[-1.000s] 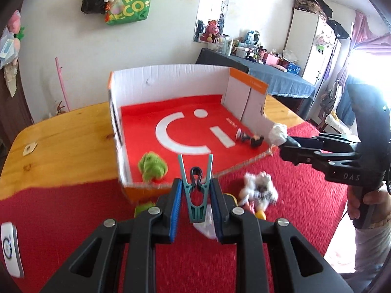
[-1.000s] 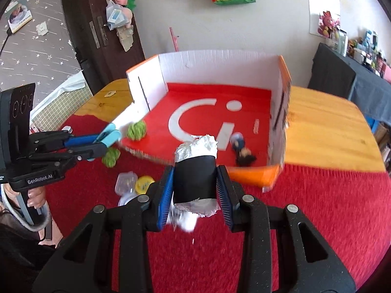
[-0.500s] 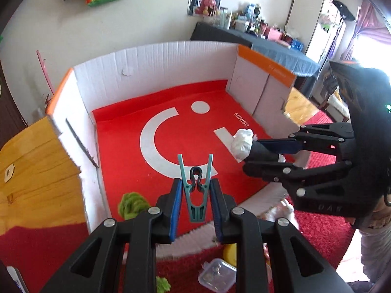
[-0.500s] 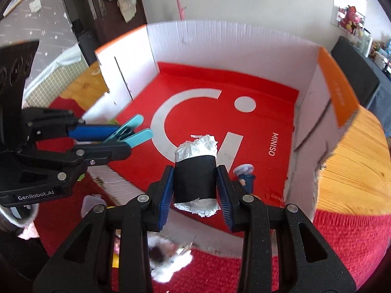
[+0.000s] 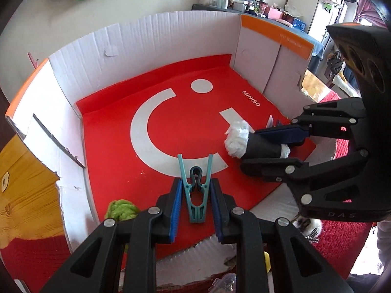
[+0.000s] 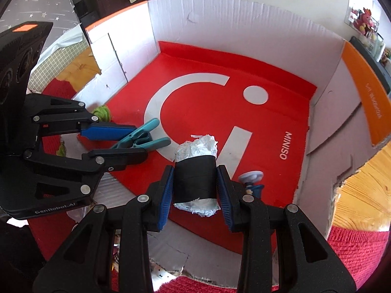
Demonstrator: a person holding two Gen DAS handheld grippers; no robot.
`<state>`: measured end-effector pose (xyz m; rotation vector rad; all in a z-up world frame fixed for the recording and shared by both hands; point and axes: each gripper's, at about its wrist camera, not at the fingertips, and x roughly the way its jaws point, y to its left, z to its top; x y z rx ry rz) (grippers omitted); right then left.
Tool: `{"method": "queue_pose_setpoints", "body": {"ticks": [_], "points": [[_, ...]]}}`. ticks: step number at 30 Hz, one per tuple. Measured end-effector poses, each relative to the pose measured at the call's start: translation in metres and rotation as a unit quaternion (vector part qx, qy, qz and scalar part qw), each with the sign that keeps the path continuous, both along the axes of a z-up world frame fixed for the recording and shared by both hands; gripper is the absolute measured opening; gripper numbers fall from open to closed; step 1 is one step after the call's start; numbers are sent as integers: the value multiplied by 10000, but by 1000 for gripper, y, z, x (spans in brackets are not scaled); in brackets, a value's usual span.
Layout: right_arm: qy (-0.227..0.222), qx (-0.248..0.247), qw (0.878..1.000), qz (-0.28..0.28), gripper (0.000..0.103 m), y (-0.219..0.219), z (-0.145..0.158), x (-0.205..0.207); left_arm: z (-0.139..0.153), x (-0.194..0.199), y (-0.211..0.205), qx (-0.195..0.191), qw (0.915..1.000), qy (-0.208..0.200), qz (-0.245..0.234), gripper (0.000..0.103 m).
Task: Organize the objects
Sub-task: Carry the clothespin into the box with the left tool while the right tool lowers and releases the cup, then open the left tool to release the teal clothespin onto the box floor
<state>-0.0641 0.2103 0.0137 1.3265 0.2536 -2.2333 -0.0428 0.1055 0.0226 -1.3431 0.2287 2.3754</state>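
Both grippers have swung in over the corrugated cardboard box [image 5: 151, 34]. Left gripper [image 5: 195, 204] pinches a teal plastic clothespin [image 5: 195, 190]; right gripper [image 6: 195, 185] clamps a black paper-stuffed tube [image 6: 195, 178], both above its glossy red floor.

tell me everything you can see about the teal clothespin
The teal clothespin is a plastic spring clip with two long legs that splay into a V at its far end and a dark spring piece at the pivot. The left gripper is shut on it, blue pads pressing its sides. It hangs over the red floor of the cardboard box, tilted downward, touching nothing else that shows.
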Motion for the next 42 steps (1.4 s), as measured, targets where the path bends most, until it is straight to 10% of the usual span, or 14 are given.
{"method": "queue_pose_setpoints", "body": {"ticks": [42], "points": [[-34, 48, 9999, 98, 46, -7, 1, 4, -1, -3, 1, -12, 10000, 39, -45, 27]]}}
